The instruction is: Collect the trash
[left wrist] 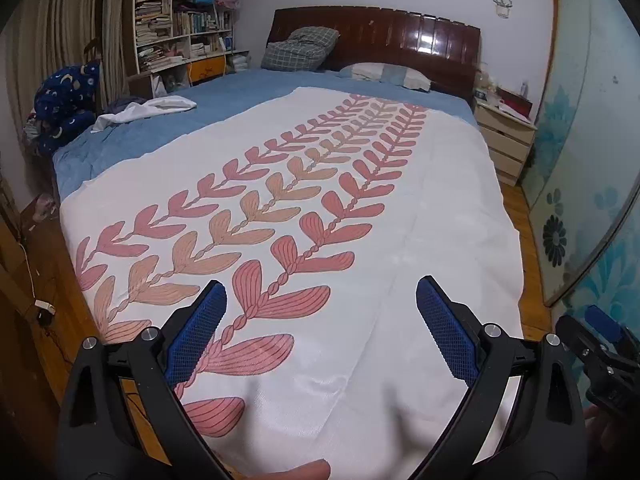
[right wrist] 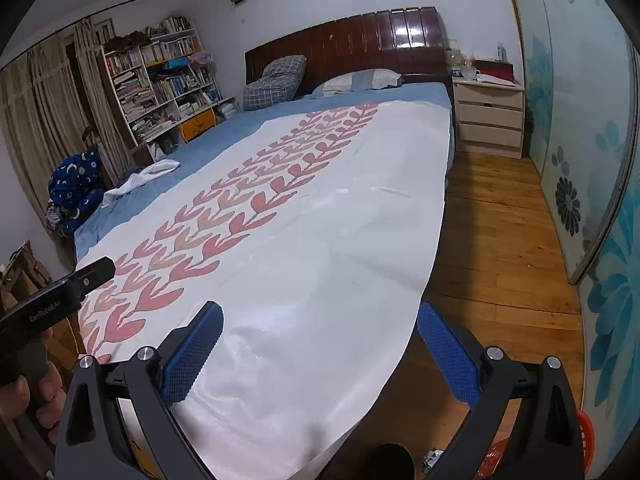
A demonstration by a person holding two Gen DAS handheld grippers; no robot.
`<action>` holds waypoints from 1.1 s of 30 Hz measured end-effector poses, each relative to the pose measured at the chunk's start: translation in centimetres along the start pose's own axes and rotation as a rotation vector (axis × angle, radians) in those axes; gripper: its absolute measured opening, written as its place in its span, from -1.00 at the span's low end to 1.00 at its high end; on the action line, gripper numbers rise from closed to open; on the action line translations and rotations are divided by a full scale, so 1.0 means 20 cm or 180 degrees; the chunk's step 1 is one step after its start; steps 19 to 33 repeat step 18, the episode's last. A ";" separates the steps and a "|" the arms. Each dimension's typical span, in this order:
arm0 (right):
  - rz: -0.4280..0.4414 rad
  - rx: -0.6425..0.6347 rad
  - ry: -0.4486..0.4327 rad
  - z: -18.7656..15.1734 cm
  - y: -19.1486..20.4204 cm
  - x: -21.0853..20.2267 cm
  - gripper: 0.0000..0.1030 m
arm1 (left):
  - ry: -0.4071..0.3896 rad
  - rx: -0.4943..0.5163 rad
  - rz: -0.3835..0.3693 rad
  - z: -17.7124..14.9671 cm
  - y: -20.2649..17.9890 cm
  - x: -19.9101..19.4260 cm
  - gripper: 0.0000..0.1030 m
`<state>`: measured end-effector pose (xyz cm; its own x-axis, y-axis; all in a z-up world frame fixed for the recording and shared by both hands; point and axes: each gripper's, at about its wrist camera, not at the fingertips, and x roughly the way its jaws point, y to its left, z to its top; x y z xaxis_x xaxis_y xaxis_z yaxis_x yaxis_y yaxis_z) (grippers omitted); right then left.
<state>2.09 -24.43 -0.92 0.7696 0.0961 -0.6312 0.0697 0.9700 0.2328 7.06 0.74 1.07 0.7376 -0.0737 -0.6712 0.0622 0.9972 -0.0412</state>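
Left gripper point(left wrist: 320, 316): jaws spread wide, empty, poised over the bed's foot.
Right gripper point(right wrist: 320, 344): likewise parted, holding nothing.
Trash point(right wrist: 433, 458): crumpled scrap on the floor beside a red basket point(right wrist: 586, 436), likely the bin.
White cover point(left wrist: 420, 208): spread flat, bare.
Pillows point(left wrist: 308, 48): 2, at the headboard.

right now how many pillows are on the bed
2, both at the head of the bed against the wooden headboard: a plaid pillow propped up on the left, and a white and blue pillow lying flat to its right. None seem hidden.
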 end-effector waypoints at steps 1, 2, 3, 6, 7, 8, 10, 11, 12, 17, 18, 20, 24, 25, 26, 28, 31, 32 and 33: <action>0.0005 -0.0004 0.0012 0.00 0.00 -0.01 0.87 | 0.0007 -0.0009 -0.0004 -0.01 0.00 0.00 0.84; 0.0012 -0.0003 0.0025 0.00 0.00 -0.01 0.87 | 0.0023 -0.0021 0.0002 -0.01 0.00 0.01 0.84; 0.0017 -0.0006 0.0032 -0.01 0.01 0.00 0.87 | 0.0042 -0.0031 0.0012 -0.01 0.01 0.01 0.84; 0.0028 -0.0024 0.0050 -0.01 0.01 -0.01 0.87 | 0.0037 -0.0087 0.0006 -0.03 0.02 0.00 0.84; 0.0031 -0.0029 0.0057 -0.01 0.02 -0.01 0.87 | 0.0013 -0.0107 -0.0004 -0.03 0.03 -0.01 0.84; 0.0035 -0.0032 0.0068 -0.02 0.02 0.00 0.87 | 0.0009 -0.0103 -0.0019 -0.03 0.03 -0.01 0.84; 0.0045 -0.0028 0.0081 -0.02 0.02 0.00 0.87 | 0.0064 -0.0119 0.0015 -0.04 0.04 0.00 0.84; 0.0046 -0.0026 0.0083 -0.02 0.02 0.00 0.87 | 0.0069 -0.0146 -0.0023 -0.04 0.05 0.00 0.84; 0.0042 -0.0025 0.0085 -0.02 0.02 0.00 0.87 | 0.0090 -0.0191 -0.0070 -0.04 0.06 0.01 0.84; 0.0052 -0.0061 0.0110 -0.02 0.05 0.03 0.87 | 0.0184 -0.0191 0.0014 -0.03 0.07 0.05 0.84; 0.0056 -0.0058 0.0119 -0.02 0.05 0.03 0.87 | 0.0225 -0.0206 0.0034 -0.03 0.08 0.06 0.84; 0.0056 -0.0058 0.0119 -0.02 0.05 0.03 0.87 | 0.0225 -0.0206 0.0034 -0.03 0.08 0.06 0.84; 0.0056 -0.0058 0.0119 -0.02 0.05 0.03 0.87 | 0.0225 -0.0206 0.0034 -0.03 0.08 0.06 0.84; 0.0056 -0.0058 0.0119 -0.02 0.05 0.03 0.87 | 0.0225 -0.0206 0.0034 -0.03 0.08 0.06 0.84; 0.0056 -0.0058 0.0119 -0.02 0.05 0.03 0.87 | 0.0225 -0.0206 0.0034 -0.03 0.08 0.06 0.84; 0.0056 -0.0058 0.0119 -0.02 0.05 0.03 0.87 | 0.0225 -0.0206 0.0034 -0.03 0.08 0.06 0.84; 0.0056 -0.0058 0.0119 -0.02 0.05 0.03 0.87 | 0.0225 -0.0206 0.0034 -0.03 0.08 0.06 0.84; 0.0056 -0.0058 0.0119 -0.02 0.05 0.03 0.87 | 0.0225 -0.0206 0.0034 -0.03 0.08 0.06 0.84; 0.0056 -0.0058 0.0119 -0.02 0.05 0.03 0.87 | 0.0225 -0.0206 0.0034 -0.03 0.08 0.06 0.84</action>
